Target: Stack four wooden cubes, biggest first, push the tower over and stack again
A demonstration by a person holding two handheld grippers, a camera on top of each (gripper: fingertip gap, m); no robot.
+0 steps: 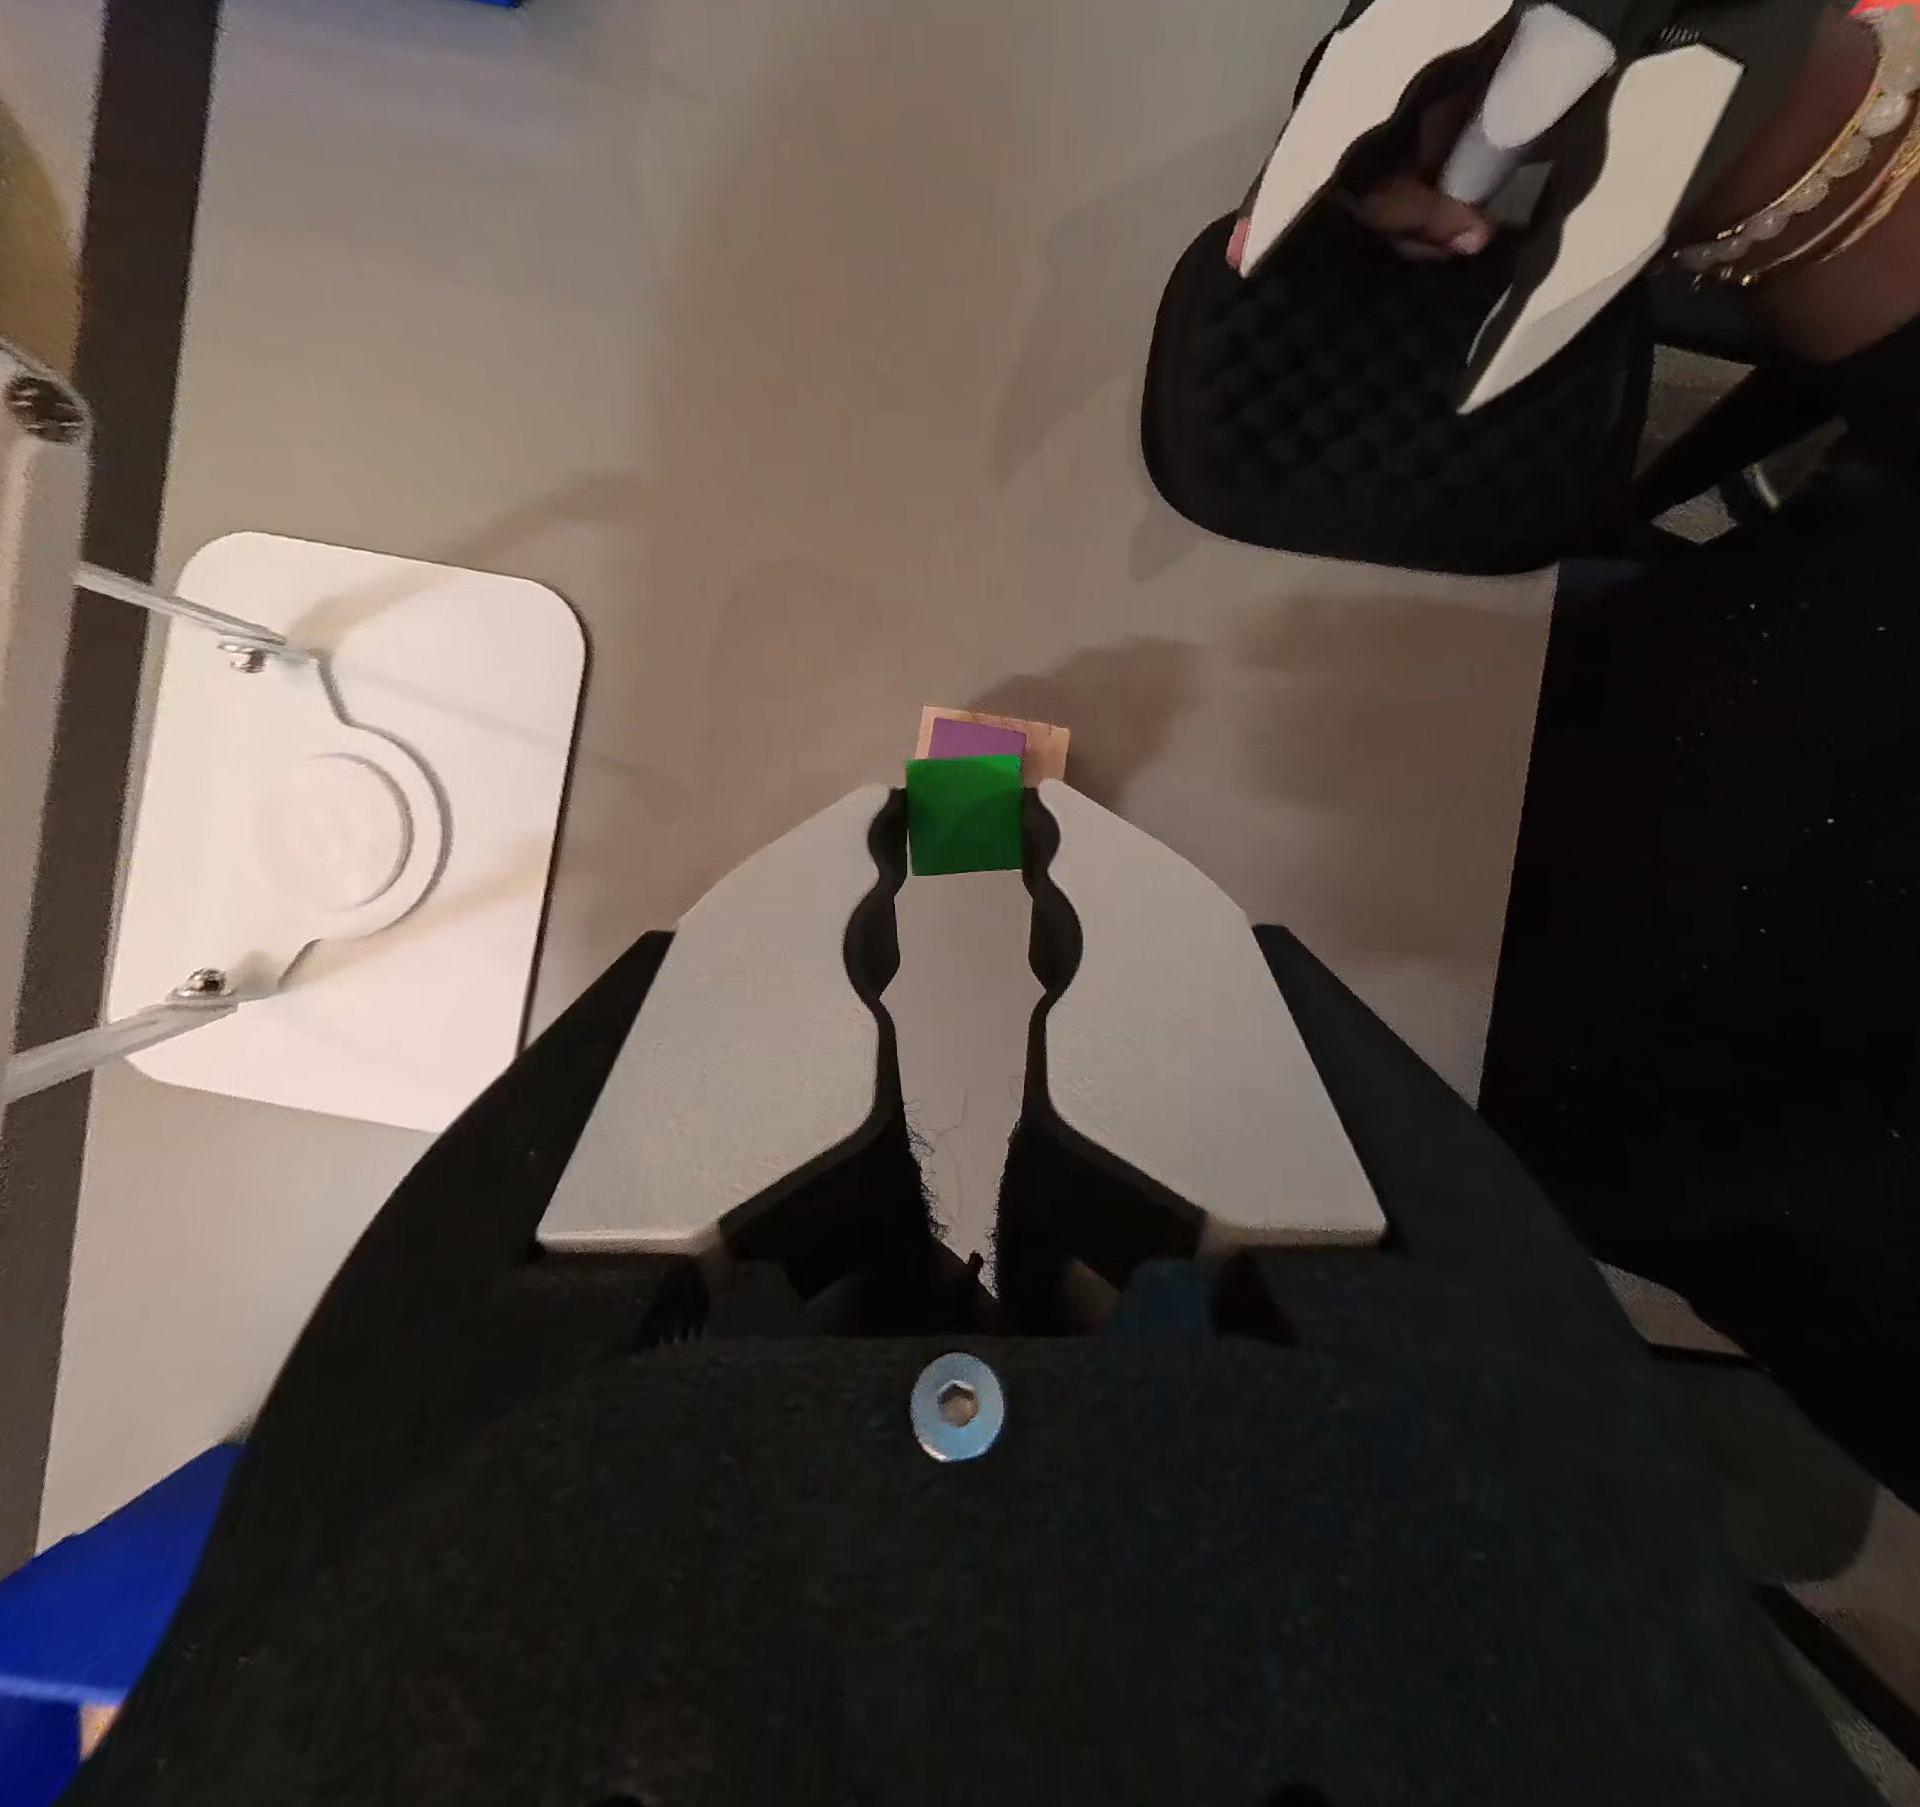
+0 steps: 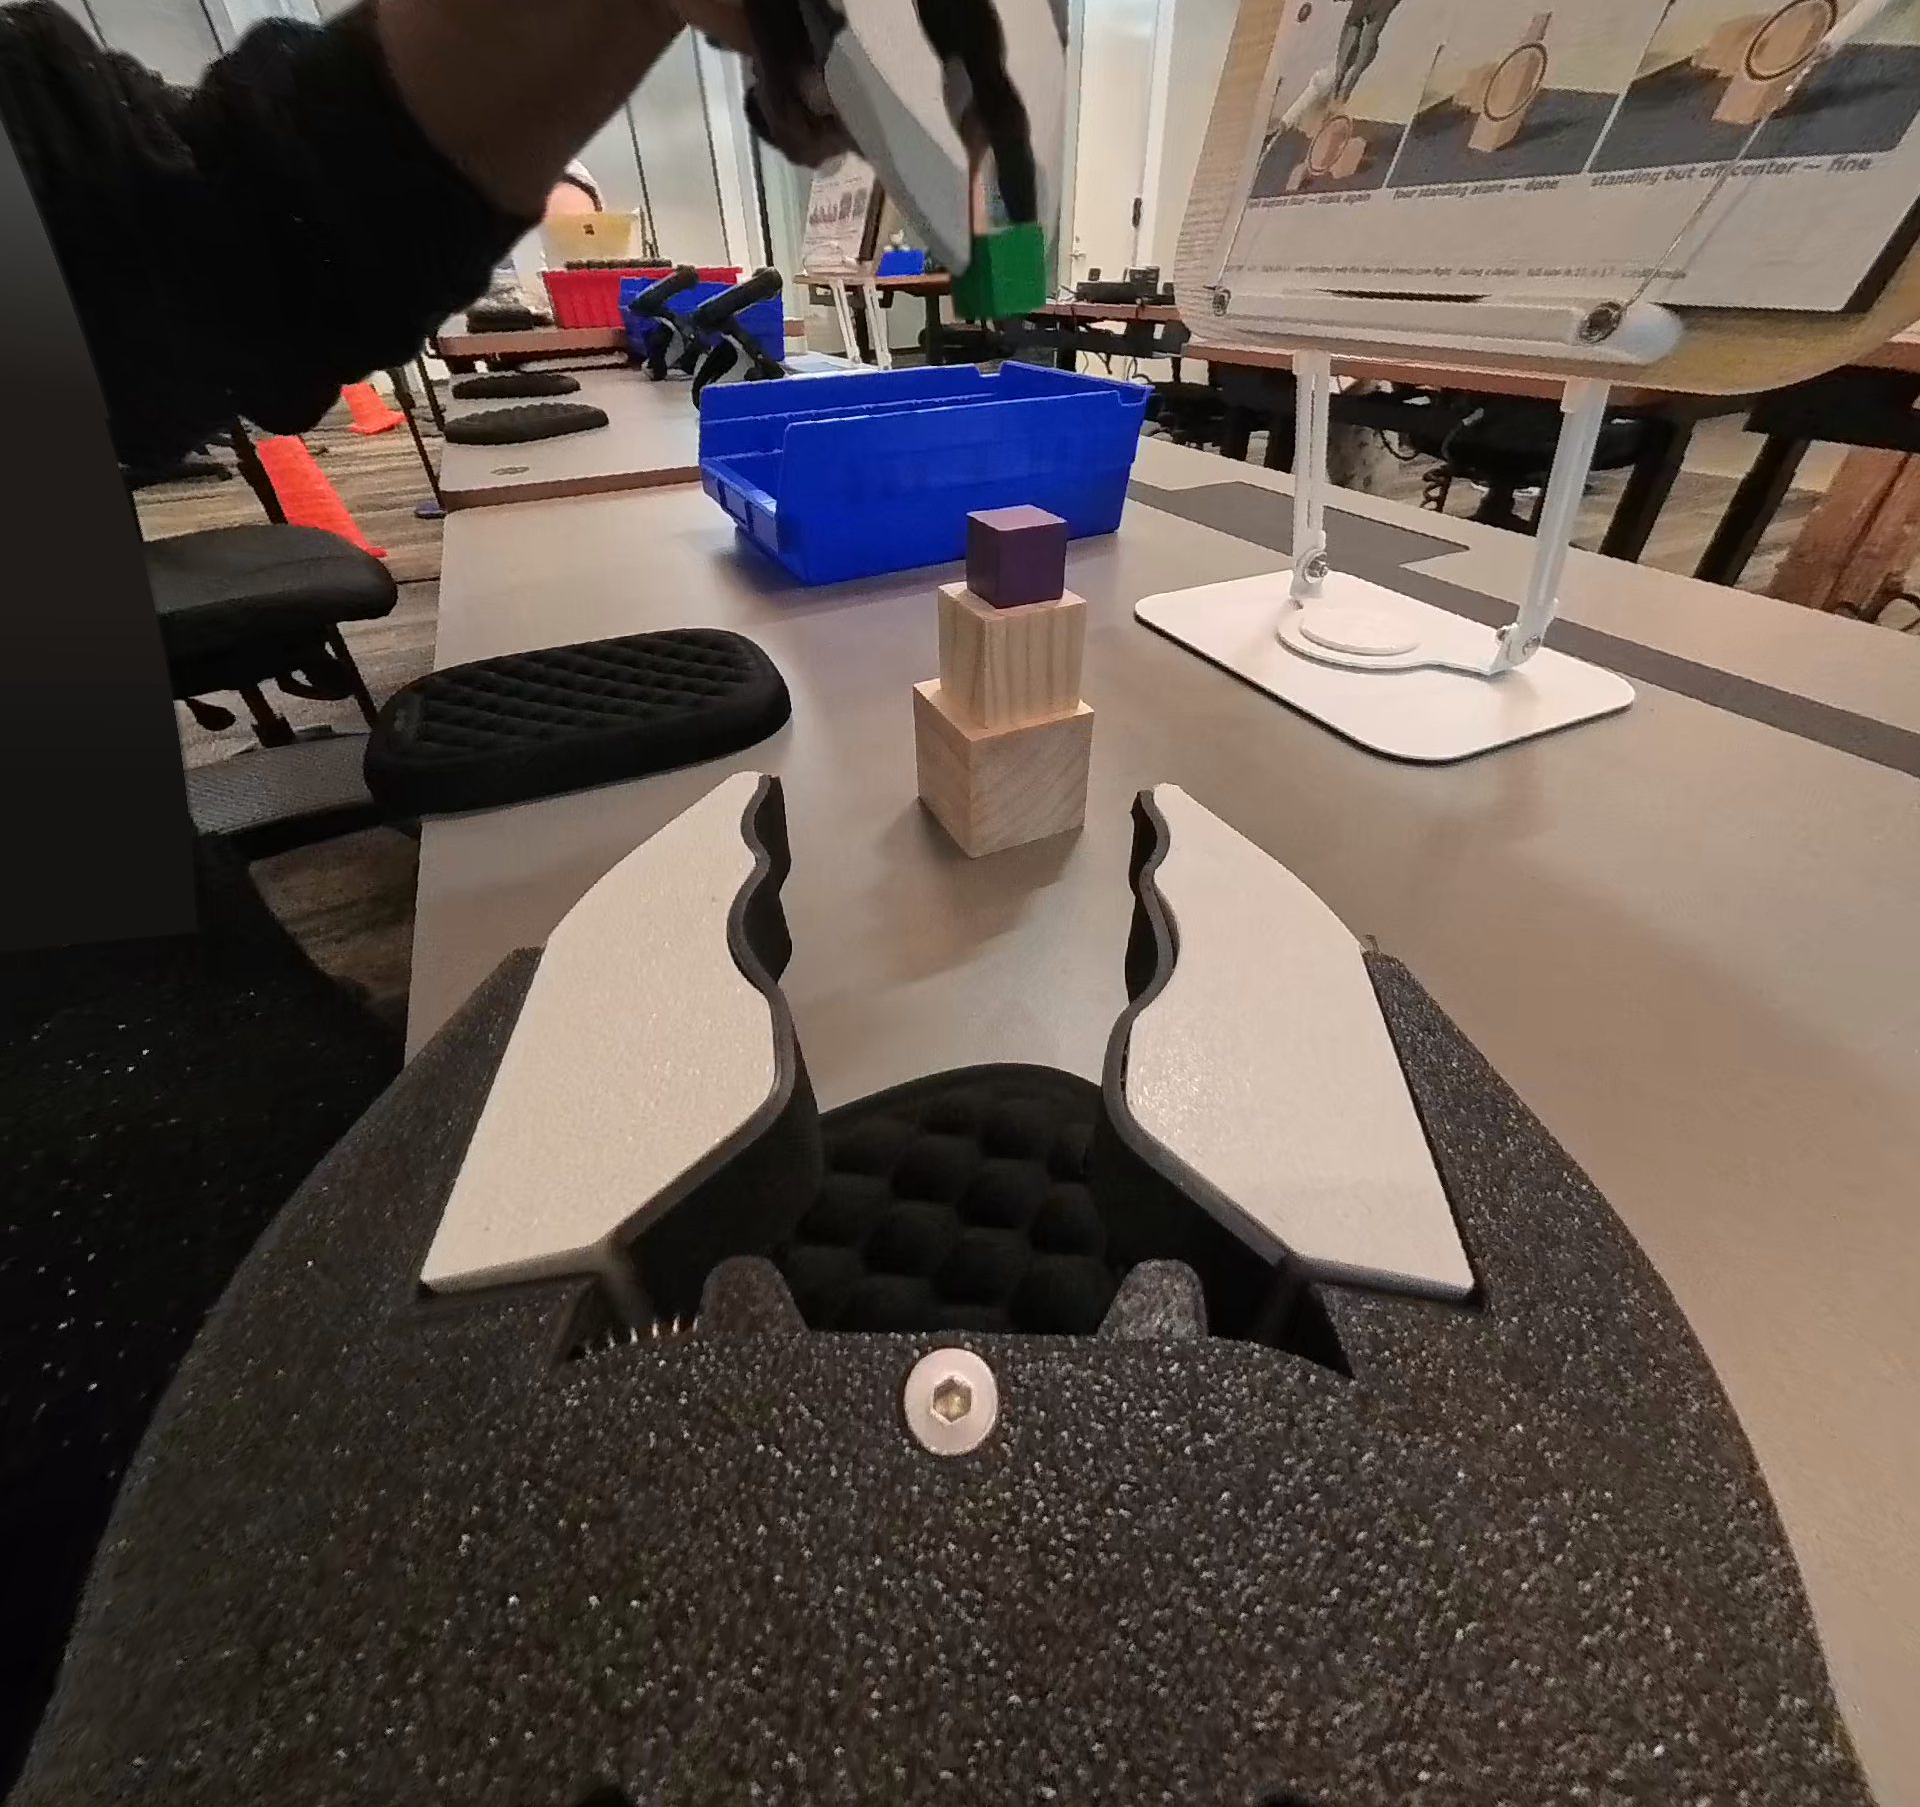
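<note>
My left gripper [image 1: 964,807] is shut on a small green cube [image 1: 962,817], both pads pressed on its sides. It hangs high above a stack and looks straight down on it. The stack's top is a purple cube [image 1: 977,739] on a wooden cube [image 1: 1047,745]. In the right wrist view the stack stands on the grey table [image 2: 1351,905]: a purple cube [image 2: 1016,556] on a wooden cube [image 2: 1013,656] on a larger wooden cube [image 2: 1003,770]. The left gripper with the green cube [image 2: 1000,269] shows well above it. My right gripper [image 2: 956,848] is open and empty, low, just short of the stack's base.
A blue bin [image 2: 914,469] stands behind the stack. A white stand base [image 2: 1392,687] with an instruction board [image 2: 1558,95] is to the right. A black padded armrest [image 2: 577,708] lies at the table's left edge. The right gripper [image 1: 1455,230] shows top right in the left wrist view. The grippers' ends are close to 20 cm from one another.
</note>
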